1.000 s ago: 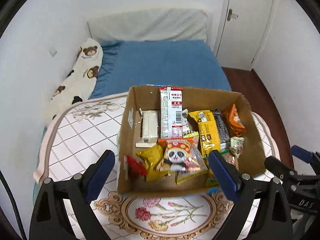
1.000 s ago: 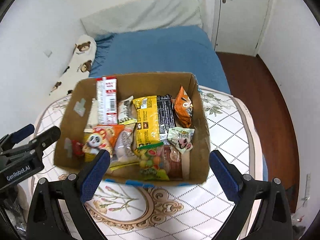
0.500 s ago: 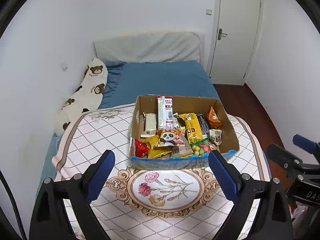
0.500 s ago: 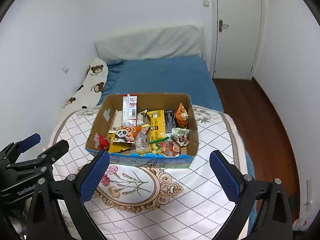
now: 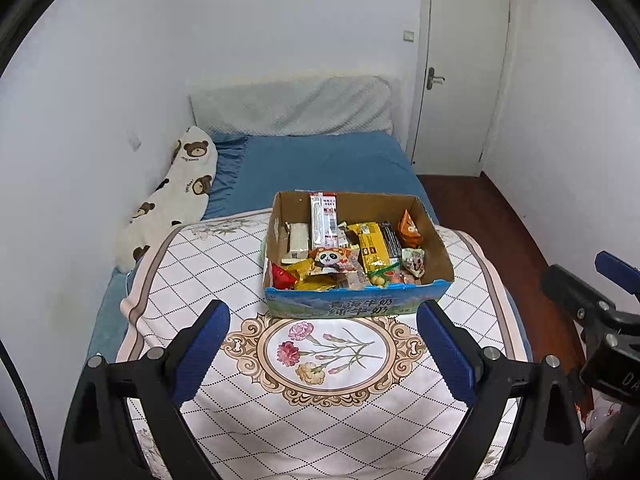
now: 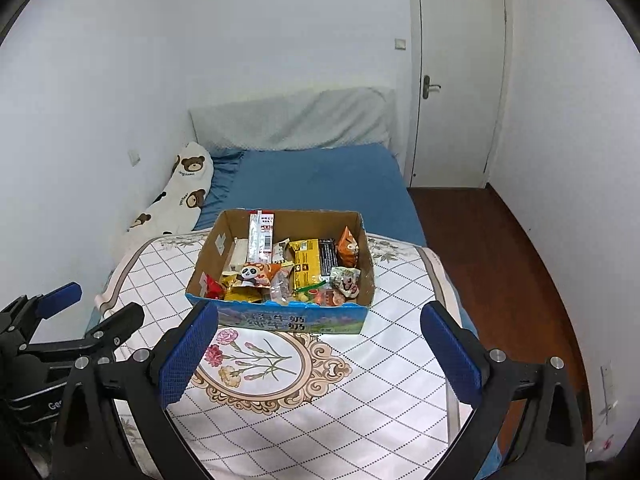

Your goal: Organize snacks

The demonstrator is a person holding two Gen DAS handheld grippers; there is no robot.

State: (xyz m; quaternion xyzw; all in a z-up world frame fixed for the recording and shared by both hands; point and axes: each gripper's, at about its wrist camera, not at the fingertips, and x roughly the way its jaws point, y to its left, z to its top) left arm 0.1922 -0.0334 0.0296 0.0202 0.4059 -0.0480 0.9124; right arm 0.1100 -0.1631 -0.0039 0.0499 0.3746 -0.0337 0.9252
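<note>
L gripper (image 5: 323,354) & R gripper (image 6: 318,354): jaws wide apart, nothing held. Cardboard box (image 5: 352,306) w/ snack packets (image 5: 346,254) sits on floral quilted cloth (image 5: 320,400).

Cardboard box (image 5: 356,308) | open-topped, blue printed front, upright on quilt (image 5: 320,400) beyond its floral medallion | snacks (image 5: 348,252) heaped inside: panda packet (image 5: 332,260) front-centre, yellow packet (image 5: 372,246) right of it, orange packet (image 5: 409,229) far right, red-white stick pack (image 5: 323,218) leaning on rear wall
</note>
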